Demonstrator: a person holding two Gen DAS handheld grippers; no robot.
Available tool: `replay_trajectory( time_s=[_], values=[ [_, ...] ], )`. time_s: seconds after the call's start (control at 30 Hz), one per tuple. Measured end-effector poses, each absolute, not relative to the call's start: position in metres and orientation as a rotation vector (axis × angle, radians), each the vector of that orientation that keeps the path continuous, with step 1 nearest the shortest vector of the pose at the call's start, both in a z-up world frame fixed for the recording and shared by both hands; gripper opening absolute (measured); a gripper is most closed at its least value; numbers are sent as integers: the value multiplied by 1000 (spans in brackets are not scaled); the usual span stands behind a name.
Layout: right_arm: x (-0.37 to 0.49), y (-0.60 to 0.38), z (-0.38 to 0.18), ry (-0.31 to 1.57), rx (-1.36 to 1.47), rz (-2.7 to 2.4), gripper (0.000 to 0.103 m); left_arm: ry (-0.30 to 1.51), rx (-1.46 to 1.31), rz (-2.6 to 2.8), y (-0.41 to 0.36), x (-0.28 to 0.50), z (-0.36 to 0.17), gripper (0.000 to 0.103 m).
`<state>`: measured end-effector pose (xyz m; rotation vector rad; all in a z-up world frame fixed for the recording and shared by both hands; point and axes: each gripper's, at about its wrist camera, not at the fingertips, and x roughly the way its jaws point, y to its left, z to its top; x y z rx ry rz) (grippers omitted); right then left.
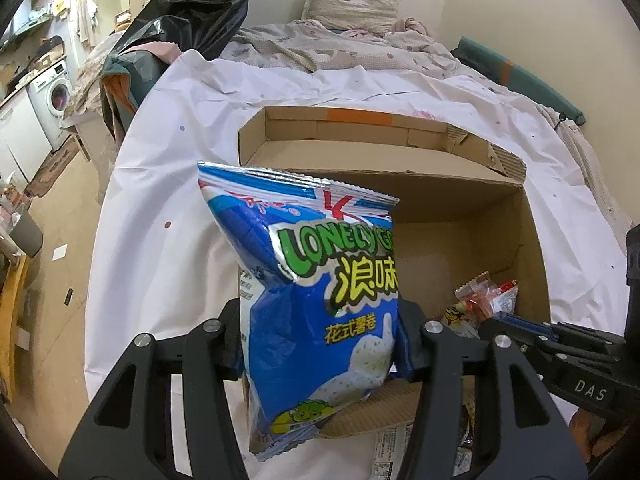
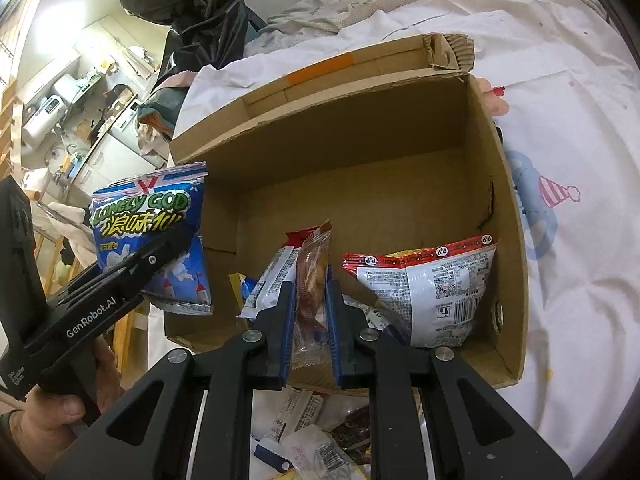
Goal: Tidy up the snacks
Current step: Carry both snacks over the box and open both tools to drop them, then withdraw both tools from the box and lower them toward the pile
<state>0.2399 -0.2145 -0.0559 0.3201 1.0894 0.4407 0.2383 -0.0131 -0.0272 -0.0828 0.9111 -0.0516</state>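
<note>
A blue "Lonely God" chip bag [image 1: 320,300] stands upright between the fingers of my left gripper [image 1: 320,332], which is shut on its lower half. It hangs over the near left corner of the open cardboard box [image 1: 460,200]. In the right wrist view the same bag [image 2: 148,216] shows at the box's left wall [image 2: 360,140]. My right gripper [image 2: 311,286] is shut on a small clear-wrapped brown snack [image 2: 314,264], just inside the box's near edge. From the left wrist view the right gripper [image 1: 516,322] reaches in from the right.
A red-and-white snack bag [image 2: 432,292] and a white packet [image 2: 272,280] lie inside the box. Loose packets [image 2: 312,440] lie on the white sheet [image 2: 560,280] in front of it. A black plastic bag [image 1: 192,4] and rumpled bedding [image 1: 340,48] lie beyond.
</note>
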Motion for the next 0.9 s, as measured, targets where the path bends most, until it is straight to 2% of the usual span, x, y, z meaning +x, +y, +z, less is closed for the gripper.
replay_trajectory(
  time_s=[0.13, 0.2, 0.27, 0.37, 0.4, 0.43, 0.47, 0.5, 0.53, 0.9],
  values=[
    [240, -217, -56, 1085, 336, 436, 20, 923, -91, -57, -12, 238, -29, 58],
    [242, -217, -56, 1085, 344, 436, 20, 925, -73, -40, -12, 238, -27, 67],
    [241, -219, -54, 1074, 351, 427, 20, 914, -64, -19, -11, 237, -26, 86],
    [241, -221, -52, 1069, 359, 424, 21, 883, -88, -10, -7, 233, -20, 96],
    [242, -223, -52, 1070, 371, 424, 24, 878, -95, -11, -6, 232, -18, 97],
    [242, -225, -51, 1071, 384, 421, 36, 875, -100, -13, -6, 232, -17, 97],
    [241, -227, -51, 1067, 398, 421, 59, 873, -103, -14, -5, 232, -16, 97],
    [241, -228, -50, 1058, 413, 423, 68, 870, -105, -14, -5, 232, -16, 97],
    [239, -230, -47, 1036, 428, 424, 72, 869, -104, -13, -4, 231, -16, 97],
    [241, -230, -45, 1034, 416, 440, 72, 867, -102, -10, -4, 231, -16, 97]
  ],
)
